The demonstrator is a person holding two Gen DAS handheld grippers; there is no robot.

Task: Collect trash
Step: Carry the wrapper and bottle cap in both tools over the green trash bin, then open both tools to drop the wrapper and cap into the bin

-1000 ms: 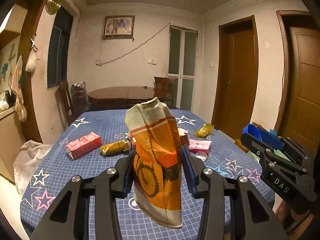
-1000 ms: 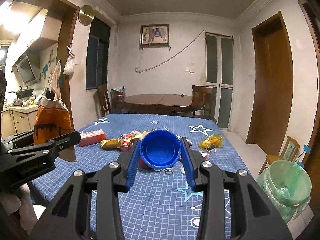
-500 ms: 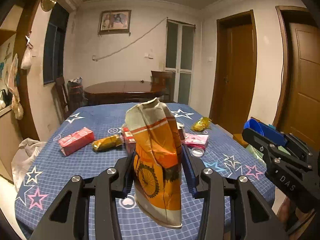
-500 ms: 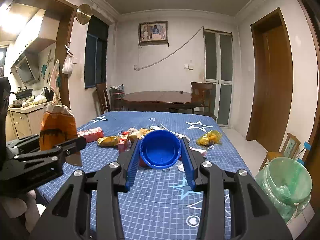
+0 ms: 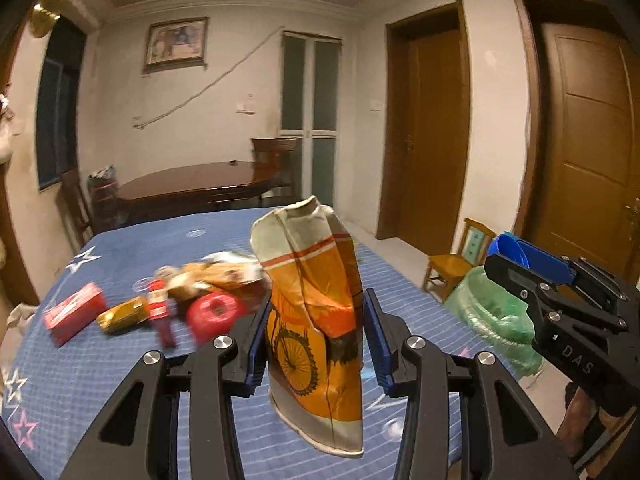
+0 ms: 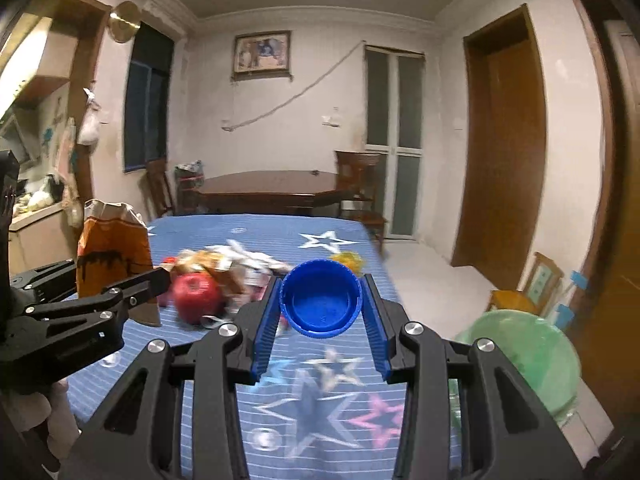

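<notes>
Two pieces of trash are in hand. The left hand-held gripper (image 5: 316,344) is closed on a crumpled orange paper cup (image 5: 316,312) at frame centre; the right hand-held gripper (image 6: 322,320) pinches a blue cap (image 6: 321,305). Neither has reached the green-lined bin (image 6: 528,356) at lower right. Left on the surface (image 5: 100,372), centre-left: a red box (image 5: 72,318), a yellow wrapper (image 5: 122,314) and a blurred heap of scraps (image 5: 212,276).

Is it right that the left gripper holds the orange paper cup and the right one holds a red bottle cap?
Not quite: the bottle cap in the right gripper is blue, as the right wrist view shows. The left gripper does hold the orange paper cup.
</notes>
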